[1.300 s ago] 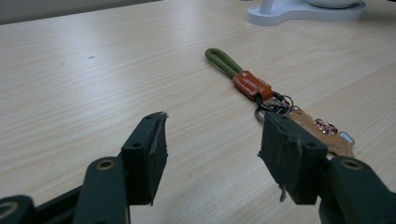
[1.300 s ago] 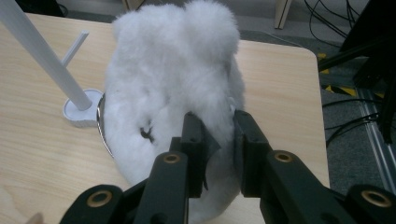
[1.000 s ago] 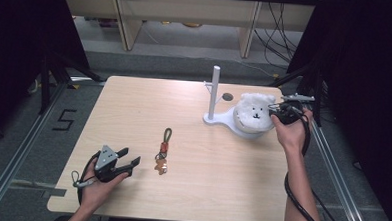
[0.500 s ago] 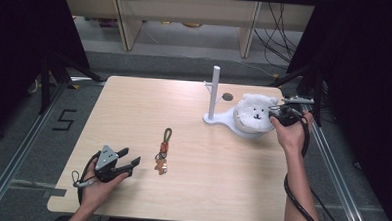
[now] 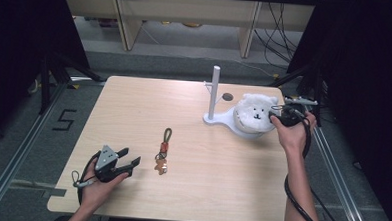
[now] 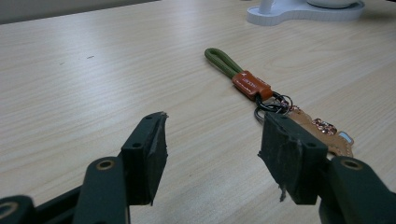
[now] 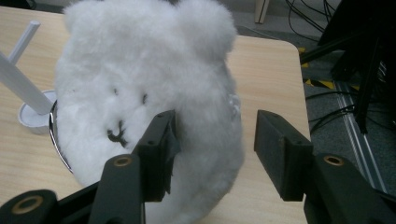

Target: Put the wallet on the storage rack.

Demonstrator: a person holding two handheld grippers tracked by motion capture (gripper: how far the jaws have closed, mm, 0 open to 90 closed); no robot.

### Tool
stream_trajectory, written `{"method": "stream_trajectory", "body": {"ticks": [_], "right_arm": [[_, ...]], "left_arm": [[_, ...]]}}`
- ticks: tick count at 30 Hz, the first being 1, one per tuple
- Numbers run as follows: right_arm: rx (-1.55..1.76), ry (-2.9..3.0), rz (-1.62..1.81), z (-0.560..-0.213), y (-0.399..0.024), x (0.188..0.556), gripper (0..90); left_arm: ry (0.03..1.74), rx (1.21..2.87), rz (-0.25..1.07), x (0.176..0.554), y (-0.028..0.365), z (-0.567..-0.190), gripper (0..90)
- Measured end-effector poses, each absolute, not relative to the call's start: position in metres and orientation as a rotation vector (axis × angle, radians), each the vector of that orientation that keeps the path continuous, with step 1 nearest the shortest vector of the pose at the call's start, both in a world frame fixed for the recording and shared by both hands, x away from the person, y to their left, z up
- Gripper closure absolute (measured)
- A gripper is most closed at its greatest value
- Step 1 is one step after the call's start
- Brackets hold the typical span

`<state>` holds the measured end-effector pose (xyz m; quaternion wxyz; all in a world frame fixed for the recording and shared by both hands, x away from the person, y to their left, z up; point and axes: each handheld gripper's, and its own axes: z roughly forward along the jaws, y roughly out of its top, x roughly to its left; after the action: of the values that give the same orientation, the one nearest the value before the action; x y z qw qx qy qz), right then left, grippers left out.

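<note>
1. The right gripper sits at the right side of the white plush bear; its jaws have just been opening and stand spread, one pad against the fur, gripping nothing.
2. The bear rests on the dish of the white stand, far right on the table.
3. Risk: fur may snag on a pad as the gripper pulls away, dragging the bear off.
4. The left gripper is spread and empty, near left, just beside the keychain.
</note>
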<state>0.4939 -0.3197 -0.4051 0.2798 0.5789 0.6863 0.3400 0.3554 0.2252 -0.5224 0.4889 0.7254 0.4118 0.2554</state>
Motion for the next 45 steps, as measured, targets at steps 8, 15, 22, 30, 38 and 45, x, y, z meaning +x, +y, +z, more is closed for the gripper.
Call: {"method": "stream_trajectory", "body": {"ticks": [8, 15, 22, 30, 38, 45], "right_arm": [[1.592, 1.819, 0.921, -0.401, -0.316, 0.491, 47.1], [1.568, 1.829, 0.941, -0.398, -0.321, 0.491, 46.9], [1.573, 1.806, 0.938, -0.393, -0.325, 0.487, 46.3], [1.584, 1.836, 0.961, -0.398, -0.322, 0.466, 46.6], [1.549, 1.811, 0.977, -0.414, -0.318, 0.426, 49.1], [1.543, 1.763, 1.046, -0.432, -0.304, 0.395, 52.8]], "left_arm": [[1.0, 1.766, 0.62, 0.355, 0.225, -0.522, 39.8], [1.002, 1.766, 0.619, 0.355, 0.225, -0.522, 39.8], [0.999, 1.774, 0.624, 0.355, 0.224, -0.522, 39.9], [0.994, 1.779, 0.623, 0.356, 0.224, -0.523, 39.9], [1.002, 1.776, 0.622, 0.356, 0.224, -0.523, 39.8], [1.008, 1.771, 0.623, 0.356, 0.224, -0.523, 39.7]]}}
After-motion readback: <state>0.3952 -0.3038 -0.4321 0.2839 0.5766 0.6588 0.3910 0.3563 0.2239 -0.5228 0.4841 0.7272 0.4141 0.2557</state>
